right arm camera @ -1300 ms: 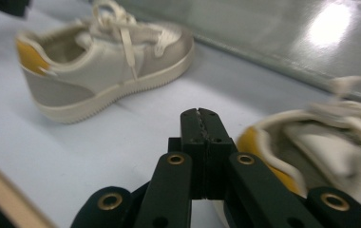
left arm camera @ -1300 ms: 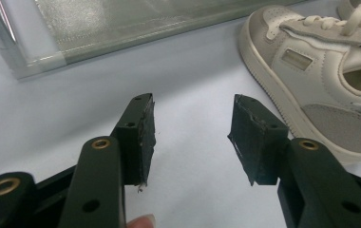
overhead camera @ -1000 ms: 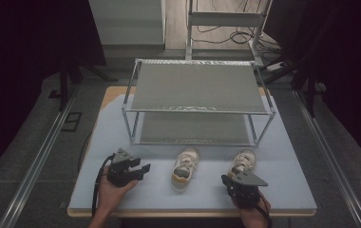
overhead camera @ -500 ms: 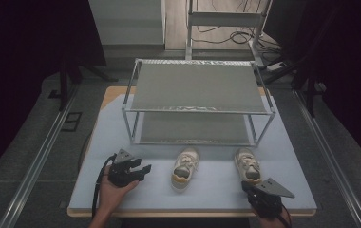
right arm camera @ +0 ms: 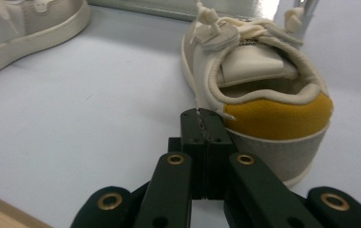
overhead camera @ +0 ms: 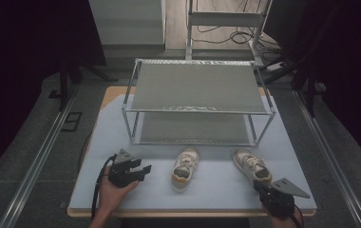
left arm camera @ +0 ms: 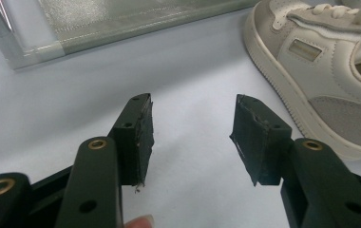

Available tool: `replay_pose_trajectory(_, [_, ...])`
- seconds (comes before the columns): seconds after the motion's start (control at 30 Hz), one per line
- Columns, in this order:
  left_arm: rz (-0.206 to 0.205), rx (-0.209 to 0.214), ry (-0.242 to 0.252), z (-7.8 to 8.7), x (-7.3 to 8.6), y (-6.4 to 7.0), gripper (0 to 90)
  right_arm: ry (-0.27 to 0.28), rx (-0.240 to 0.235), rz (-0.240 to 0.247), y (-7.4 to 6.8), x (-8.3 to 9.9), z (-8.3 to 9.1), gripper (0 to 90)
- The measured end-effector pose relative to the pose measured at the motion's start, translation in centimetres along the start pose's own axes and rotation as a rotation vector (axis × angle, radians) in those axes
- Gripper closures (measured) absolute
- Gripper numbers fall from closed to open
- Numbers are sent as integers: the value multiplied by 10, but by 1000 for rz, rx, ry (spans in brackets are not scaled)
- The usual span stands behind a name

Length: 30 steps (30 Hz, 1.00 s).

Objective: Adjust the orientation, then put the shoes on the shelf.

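My right gripper, jaws pressed together on nothing, sits just beside the right shoe's heel at one o'clock; my left gripper gapes empty.

A pale blue-grey mat covers the wooden worktop, whose bare edge shows along the near side. A two-tier metal rack stands at its far half. The grey floor carries metal rails left and right. Cables lie at the far side; the surroundings are dark.
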<state>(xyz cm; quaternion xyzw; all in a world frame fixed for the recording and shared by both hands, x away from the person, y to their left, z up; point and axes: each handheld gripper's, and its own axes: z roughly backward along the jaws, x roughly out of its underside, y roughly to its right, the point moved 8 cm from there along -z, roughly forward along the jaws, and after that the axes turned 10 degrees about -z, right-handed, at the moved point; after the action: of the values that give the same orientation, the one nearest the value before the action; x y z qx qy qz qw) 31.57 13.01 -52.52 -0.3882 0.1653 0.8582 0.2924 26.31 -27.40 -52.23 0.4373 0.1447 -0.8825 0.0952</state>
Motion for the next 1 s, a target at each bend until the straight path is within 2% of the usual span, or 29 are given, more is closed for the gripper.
replay_pose_trajectory(0.1, [7,0,5,1,-2,2,461,30,-41,12,-8,-3,3,781])
replay_pose_trajectory(0.27, [5,11,28,6,-9,12,394,97,-47,38,-16,-20,12,561])
replay_pose_trajectory(0.4, [-2,28,50,12,-17,22,361,109,-51,29,-15,-28,13,490])
replay_pose_trajectory(0.53, [-18,38,56,16,-25,32,350,97,-59,29,-14,-34,11,427])
replay_pose_trajectory(0.77, [-65,44,45,15,-44,51,321,80,-44,32,-9,-51,7,345])
replay_pose_trajectory(1.0, [-72,52,16,8,-52,67,250,65,-30,31,-2,-63,0,284])
